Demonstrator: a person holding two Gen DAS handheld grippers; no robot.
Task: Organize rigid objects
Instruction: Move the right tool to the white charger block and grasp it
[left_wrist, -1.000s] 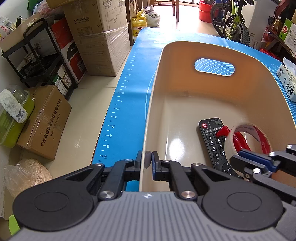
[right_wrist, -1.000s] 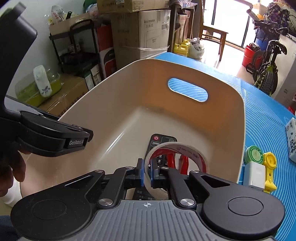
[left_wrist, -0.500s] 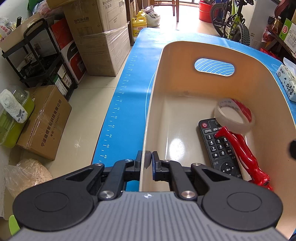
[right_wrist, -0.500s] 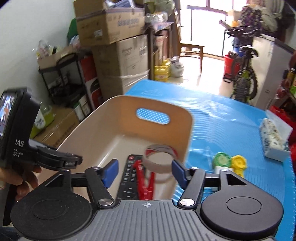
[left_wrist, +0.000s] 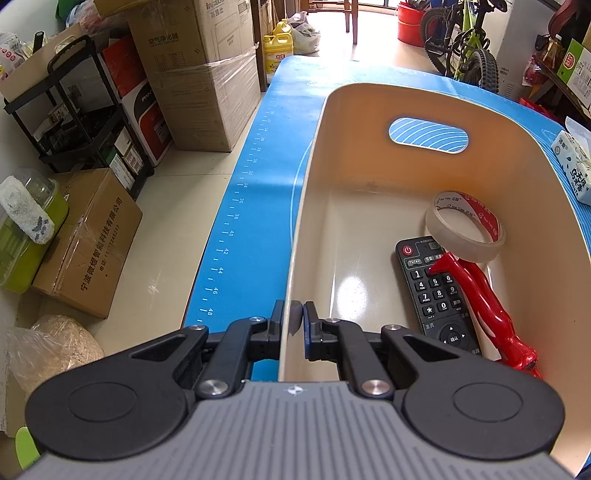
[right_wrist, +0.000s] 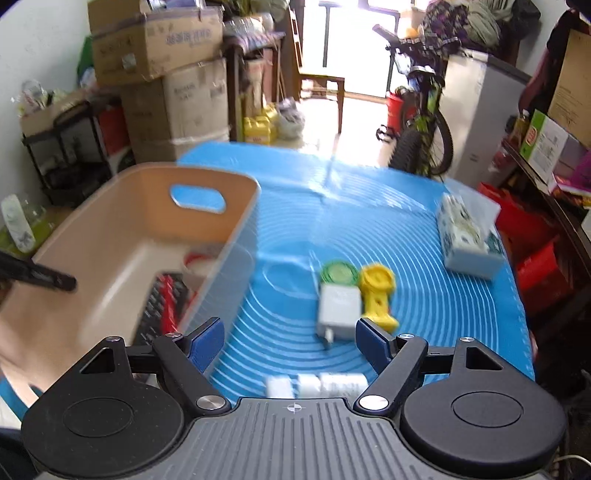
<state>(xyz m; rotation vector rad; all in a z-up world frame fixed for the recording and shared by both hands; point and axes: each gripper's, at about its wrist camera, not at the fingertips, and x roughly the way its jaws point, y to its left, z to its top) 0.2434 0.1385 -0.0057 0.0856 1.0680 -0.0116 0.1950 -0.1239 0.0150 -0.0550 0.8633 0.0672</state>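
My left gripper (left_wrist: 293, 321) is shut on the near rim of the beige bin (left_wrist: 317, 140), one finger outside the wall, one inside. In the bin lie a black remote (left_wrist: 432, 291), a red tool (left_wrist: 480, 306) and a tape roll (left_wrist: 463, 229) leaning against the right wall. My right gripper (right_wrist: 291, 341) hangs over the blue mat, jaws still opening, nothing between them. Ahead of it on the mat lie a white charger (right_wrist: 338, 310), a yellow piece (right_wrist: 378, 295) and a green round lid (right_wrist: 338, 273). The bin (right_wrist: 236, 236) stands to its left.
A tissue pack (right_wrist: 467, 236) lies at the mat's right side and small white items (right_wrist: 317, 384) lie just under my right gripper. Cardboard boxes (left_wrist: 207, 70), a black shelf cart and a bicycle (right_wrist: 421, 122) surround the blue mat (left_wrist: 251, 184).
My right gripper let go of the tape roll, which now rests in the bin, then opened wide and swung right out of the bin over the mat. The left gripper stayed put.
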